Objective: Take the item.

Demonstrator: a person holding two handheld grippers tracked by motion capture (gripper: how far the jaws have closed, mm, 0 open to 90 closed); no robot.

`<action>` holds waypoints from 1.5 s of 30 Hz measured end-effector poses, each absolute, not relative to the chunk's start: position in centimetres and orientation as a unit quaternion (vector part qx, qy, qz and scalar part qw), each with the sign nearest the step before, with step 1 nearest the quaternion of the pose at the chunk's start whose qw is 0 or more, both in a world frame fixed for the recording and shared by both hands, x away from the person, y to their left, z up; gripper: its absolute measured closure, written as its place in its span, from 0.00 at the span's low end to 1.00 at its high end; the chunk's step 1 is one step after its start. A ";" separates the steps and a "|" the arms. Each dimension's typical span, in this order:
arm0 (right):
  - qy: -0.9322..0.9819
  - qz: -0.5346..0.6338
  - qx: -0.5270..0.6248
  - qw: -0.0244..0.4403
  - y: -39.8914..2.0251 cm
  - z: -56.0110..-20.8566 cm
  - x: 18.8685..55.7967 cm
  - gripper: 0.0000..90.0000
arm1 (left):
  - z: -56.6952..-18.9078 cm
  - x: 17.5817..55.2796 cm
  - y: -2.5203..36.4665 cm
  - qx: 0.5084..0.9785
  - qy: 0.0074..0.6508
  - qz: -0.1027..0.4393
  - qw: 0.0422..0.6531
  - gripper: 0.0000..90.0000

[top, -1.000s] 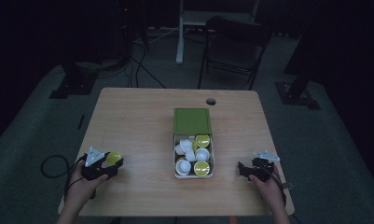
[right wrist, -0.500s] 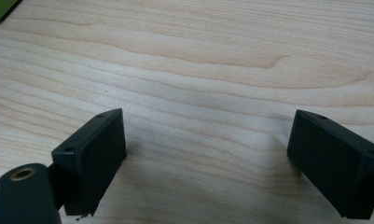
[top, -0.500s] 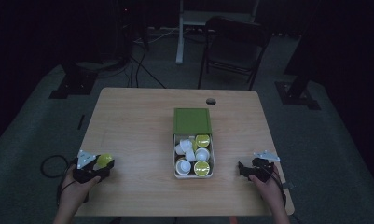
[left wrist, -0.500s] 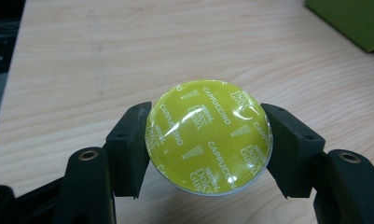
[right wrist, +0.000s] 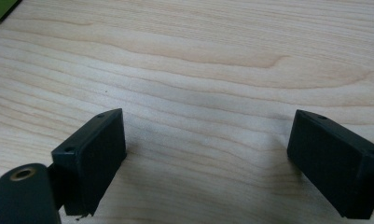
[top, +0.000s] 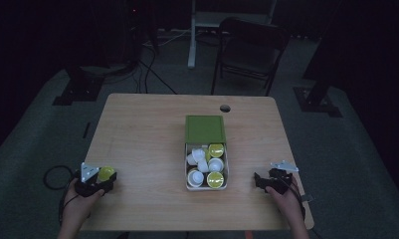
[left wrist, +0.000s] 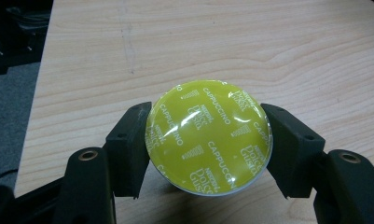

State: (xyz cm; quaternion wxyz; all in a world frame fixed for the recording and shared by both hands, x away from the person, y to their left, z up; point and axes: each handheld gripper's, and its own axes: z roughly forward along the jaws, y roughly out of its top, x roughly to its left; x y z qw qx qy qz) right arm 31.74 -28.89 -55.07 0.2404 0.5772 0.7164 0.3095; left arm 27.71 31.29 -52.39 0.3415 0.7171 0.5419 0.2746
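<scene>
The coffee capsule (left wrist: 208,137), yellow-green foil lid facing up and printed "Cappuccino", sits clamped between the two black jaws of the left gripper (left wrist: 208,144), which presses on its rim from either side. In the high view that gripper (top: 103,178) hovers low over the near left corner of the desk (top: 147,129), well apart from the open box (top: 206,186) of capsules at the middle. The box's green lid (top: 204,129) lies flat just behind it, and several more capsules crowd inside, some lid-up, some tipped.

The right gripper (right wrist: 208,154) rests near the right edge with its jaws wide apart and nothing between them.

The grip bears only on the capsule's curved rim, so a tilt or loosened squeeze could let it slip. Set down so close to the edge, it might roll off the desk.
</scene>
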 end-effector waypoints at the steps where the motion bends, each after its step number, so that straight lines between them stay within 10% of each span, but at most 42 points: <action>1: 0.716 0.310 0.577 0.240 -28.9 -55.1 31.7 0.12 | -52.5 27.7 31.3 0.718 0.542 0.274 0.339 0.42; 23: 0.716 0.309 0.577 0.240 -28.9 -55.1 31.7 0.12 | -53.5 28.4 30.8 0.726 0.548 0.261 0.324 0.42; 31: 0.716 0.310 0.577 0.240 -28.9 -55.1 31.7 0.12 | -53.4 28.4 30.7 0.734 0.544 0.243 0.325 0.19; 45: 0.716 0.310 0.577 0.240 -28.9 -55.1 31.7 0.12 | -48.9 28.0 28.8 0.741 0.484 0.258 0.388 0.17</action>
